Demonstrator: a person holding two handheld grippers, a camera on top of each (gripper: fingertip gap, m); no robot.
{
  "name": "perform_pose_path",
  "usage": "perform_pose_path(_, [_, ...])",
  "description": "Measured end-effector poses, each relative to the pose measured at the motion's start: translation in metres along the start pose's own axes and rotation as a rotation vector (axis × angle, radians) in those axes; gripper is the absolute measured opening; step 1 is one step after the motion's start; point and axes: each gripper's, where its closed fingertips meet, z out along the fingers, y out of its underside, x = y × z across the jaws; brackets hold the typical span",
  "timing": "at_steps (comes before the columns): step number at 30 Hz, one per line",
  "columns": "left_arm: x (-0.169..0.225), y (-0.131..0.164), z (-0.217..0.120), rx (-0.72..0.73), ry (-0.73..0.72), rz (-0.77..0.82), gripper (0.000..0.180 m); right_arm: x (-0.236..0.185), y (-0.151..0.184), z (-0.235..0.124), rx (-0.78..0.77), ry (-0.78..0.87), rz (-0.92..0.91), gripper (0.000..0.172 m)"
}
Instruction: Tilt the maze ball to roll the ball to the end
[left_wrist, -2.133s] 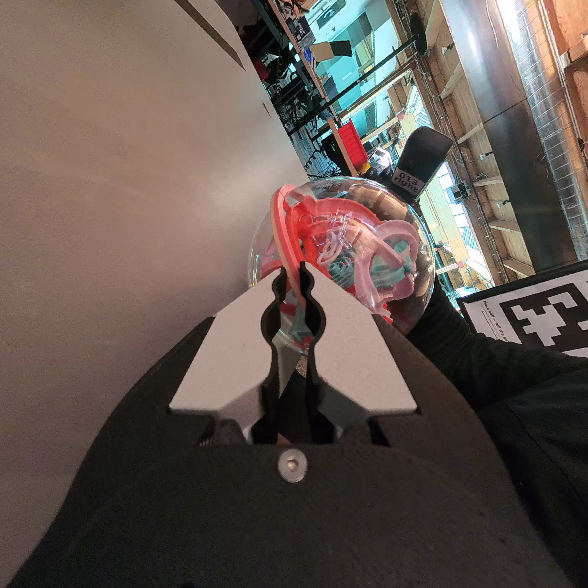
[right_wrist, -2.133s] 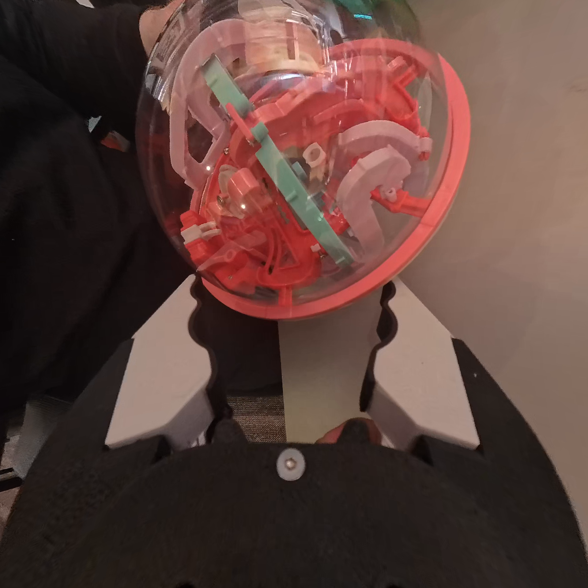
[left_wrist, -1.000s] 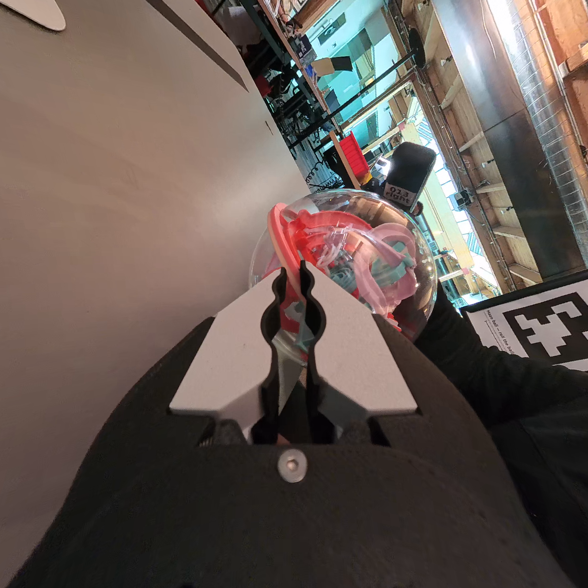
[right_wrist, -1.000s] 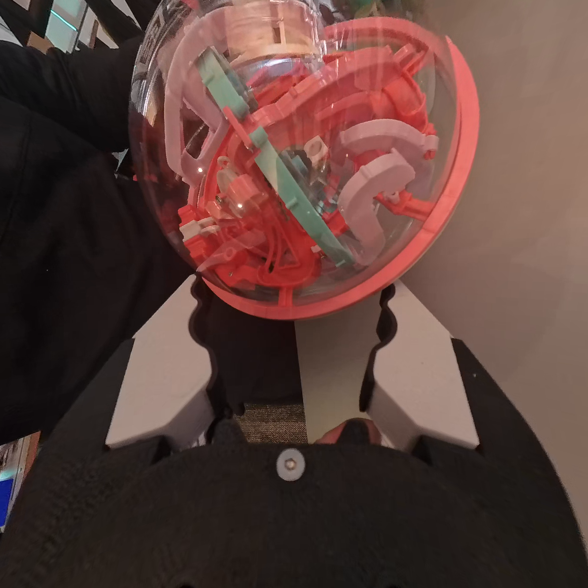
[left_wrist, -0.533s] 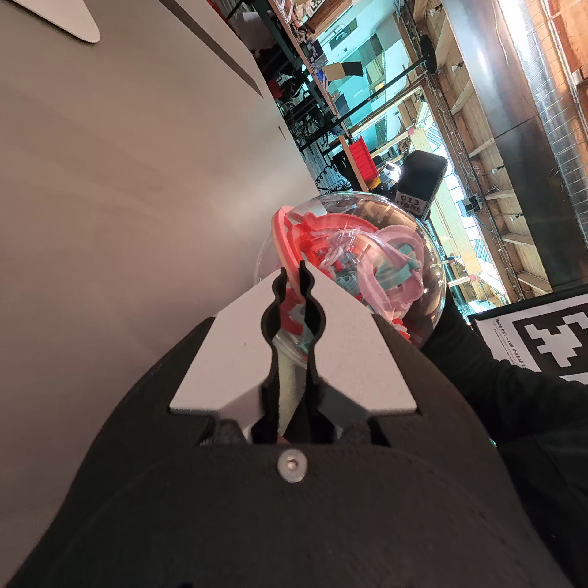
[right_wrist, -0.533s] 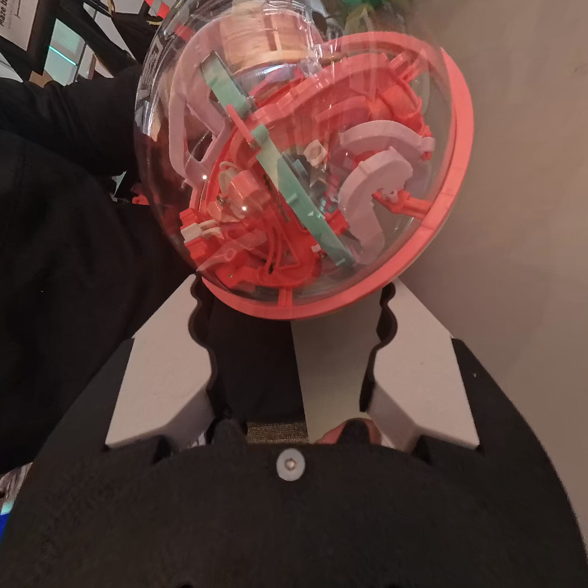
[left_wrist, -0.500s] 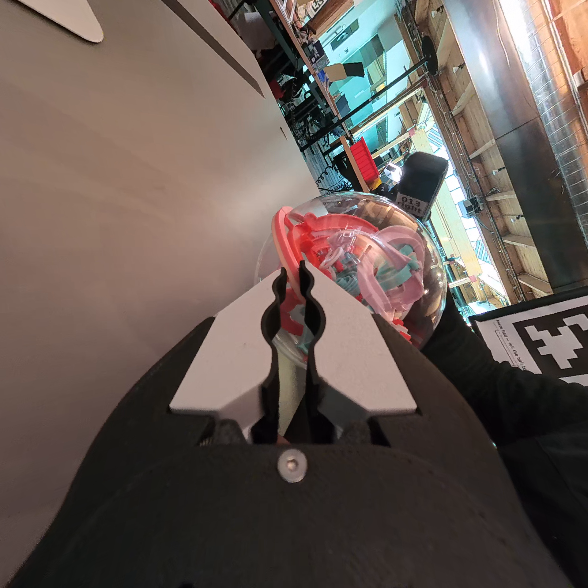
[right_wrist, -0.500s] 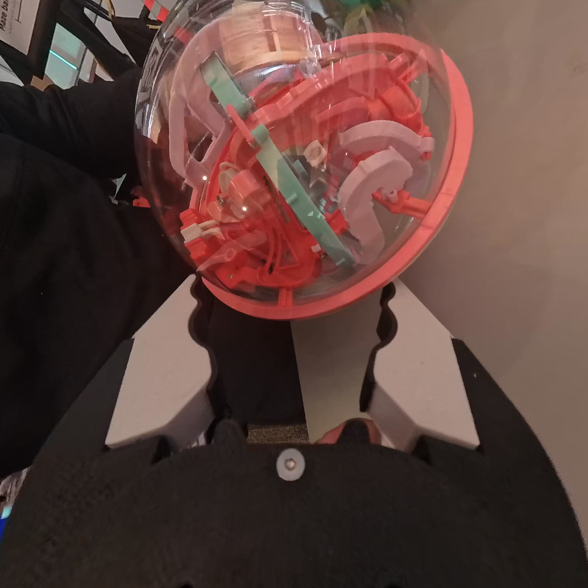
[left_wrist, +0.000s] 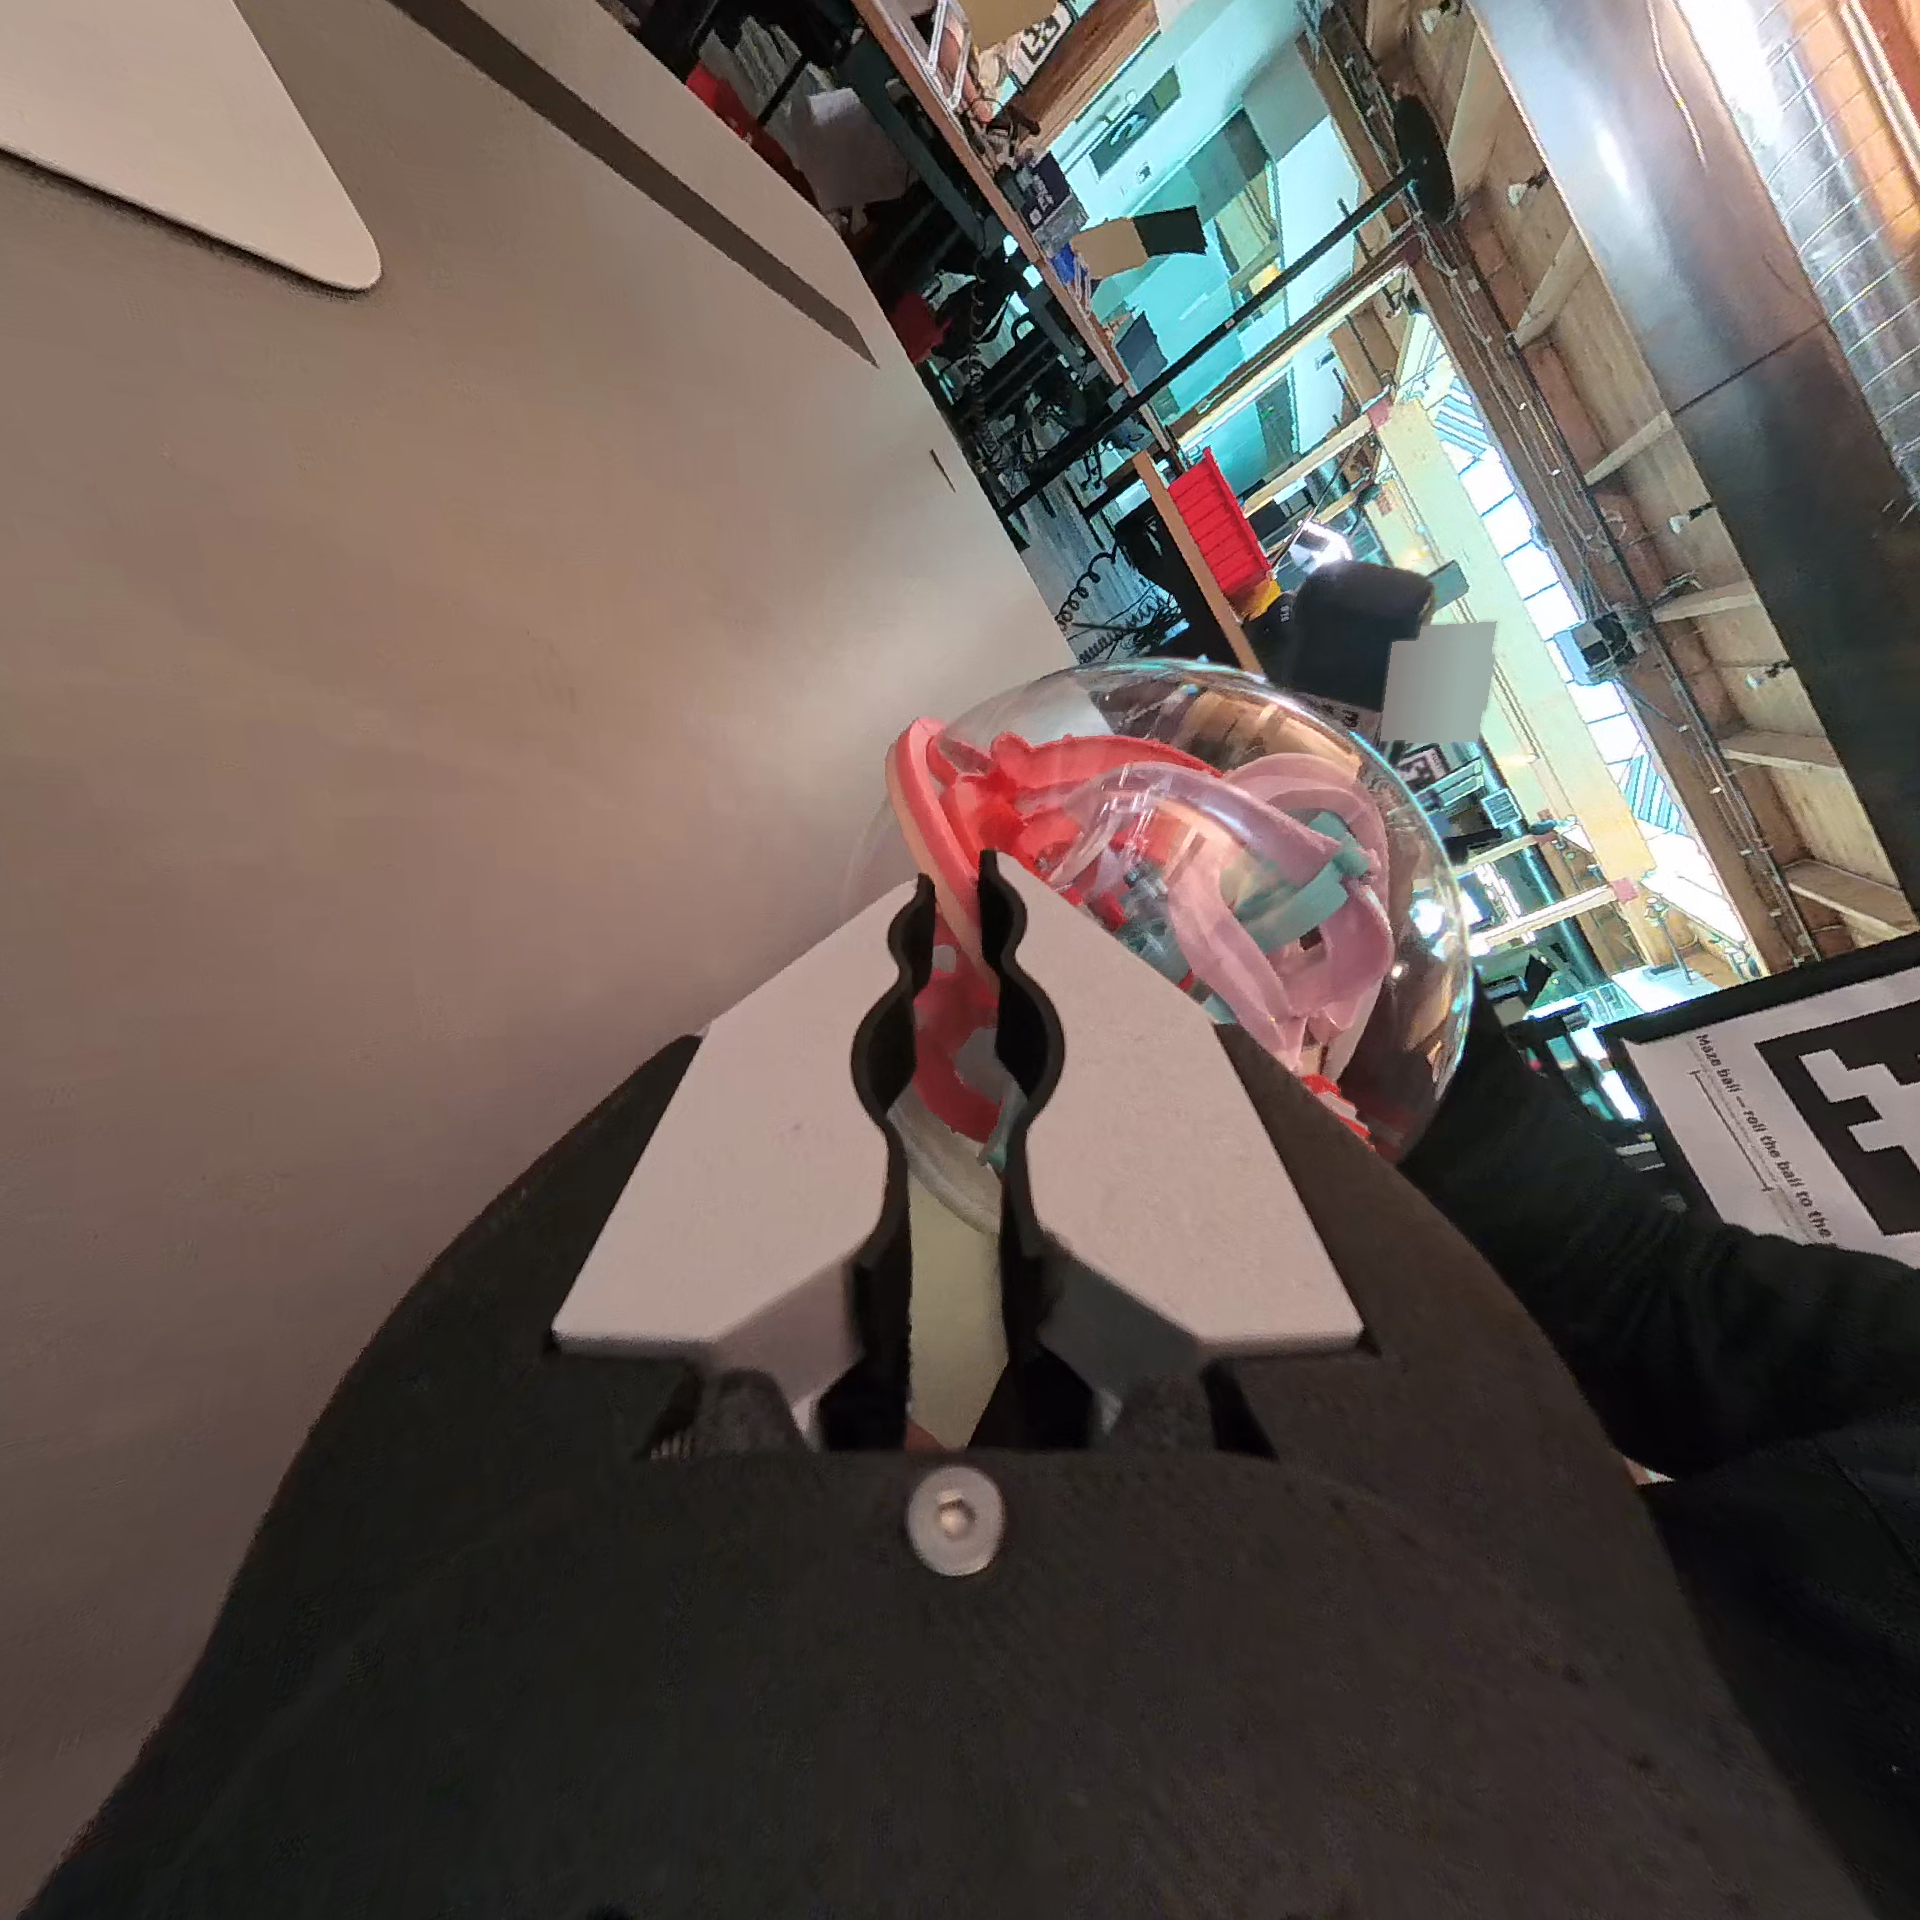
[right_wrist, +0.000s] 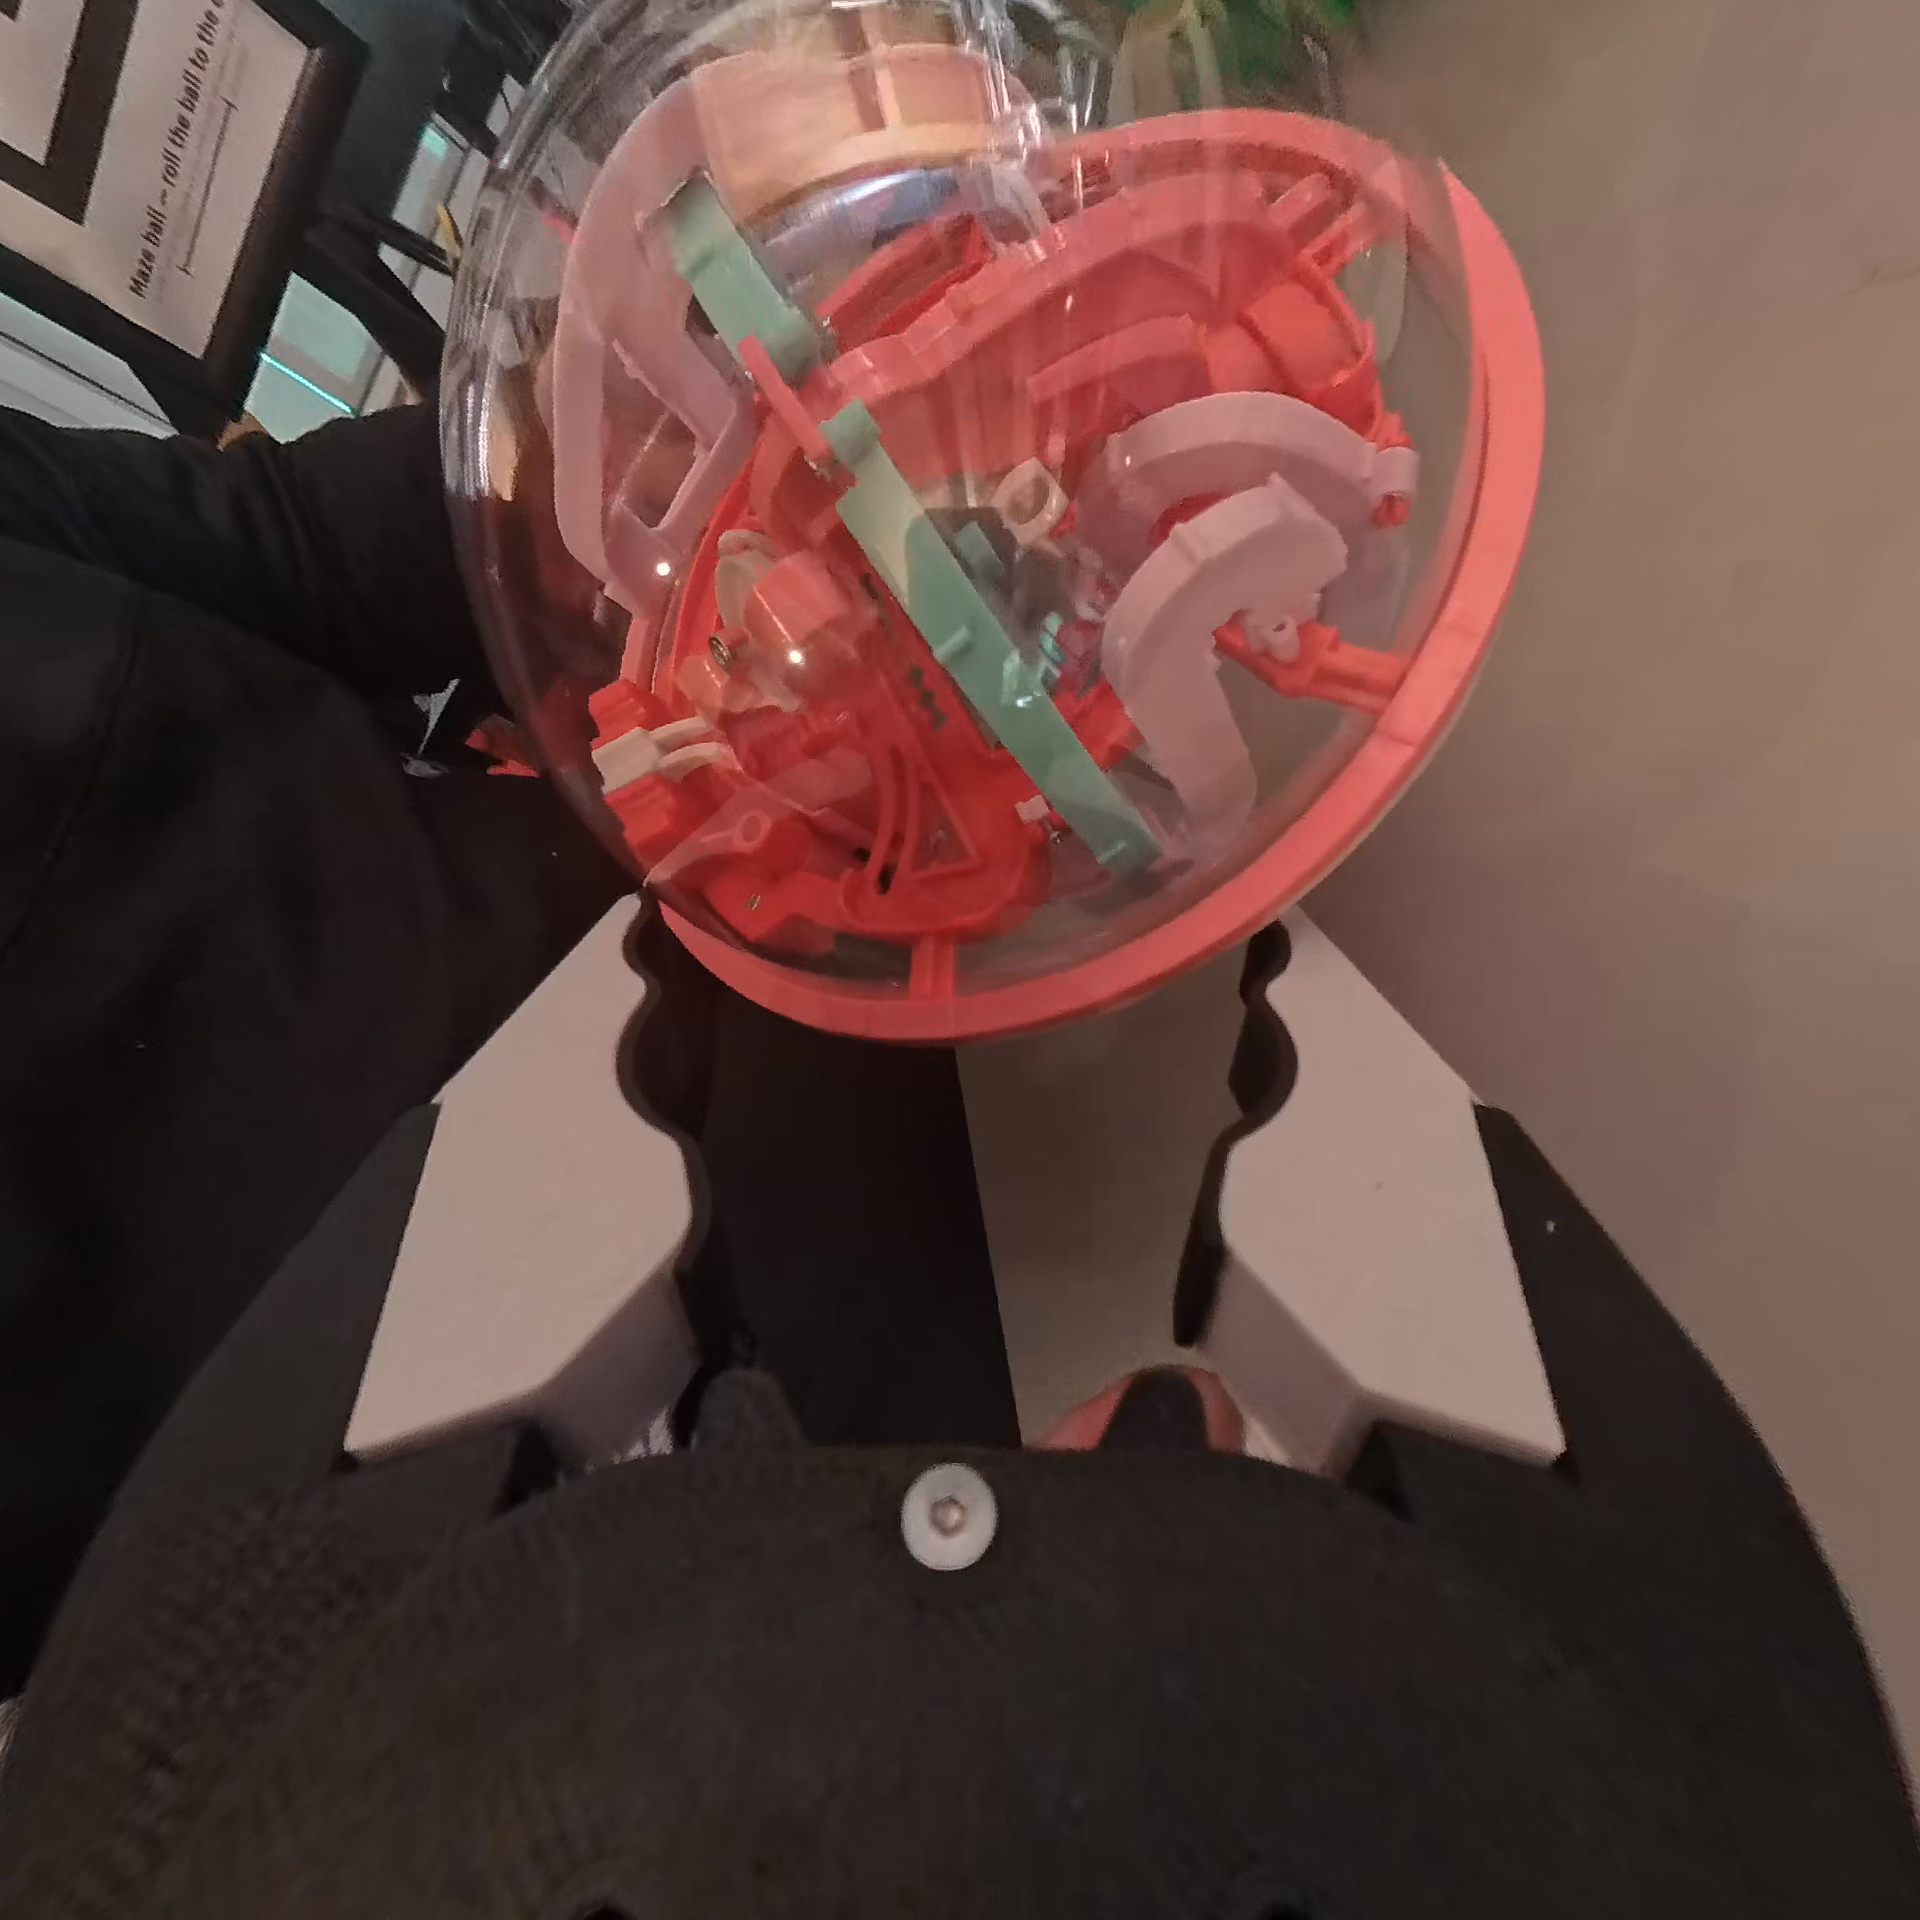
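The maze ball is a clear sphere with red, pink and teal tracks inside and a pink rim around its middle. It is held up off the grey table. My left gripper is shut on the pink rim, which runs edge-on between its two fingertips. In the right wrist view the maze ball fills the upper middle. My right gripper stands wide, with one fingertip on each side of the sphere just under the rim. I cannot make out the small ball inside.
A person's black sleeve lies to the right of the ball, and black clothing is on the left. A framed sign with a black-and-white marker stands beside it. A white sheet lies on the table. Workshop shelves are beyond. One gripper's finger ends stand about 15 centimeters off the other's.
Both grippers have turned together with the maze ball held between them. The table and room have swung in both views and the white sheet has come into sight. The grips are unchanged.
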Motion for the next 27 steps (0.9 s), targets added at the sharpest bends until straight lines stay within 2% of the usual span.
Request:
perform_pose_path(13, [-0.001,-0.013,0.000,-0.046,-0.046,0.052,0.007,-0.006,-0.006,0.009,0.080,-0.033,0.077,0.107])
perform_pose_path(27, [-0.009,-0.022,0.003,-0.036,-0.075,0.035,0.007,-0.007,-0.008,0.021,0.116,-0.049,0.141,0.103])
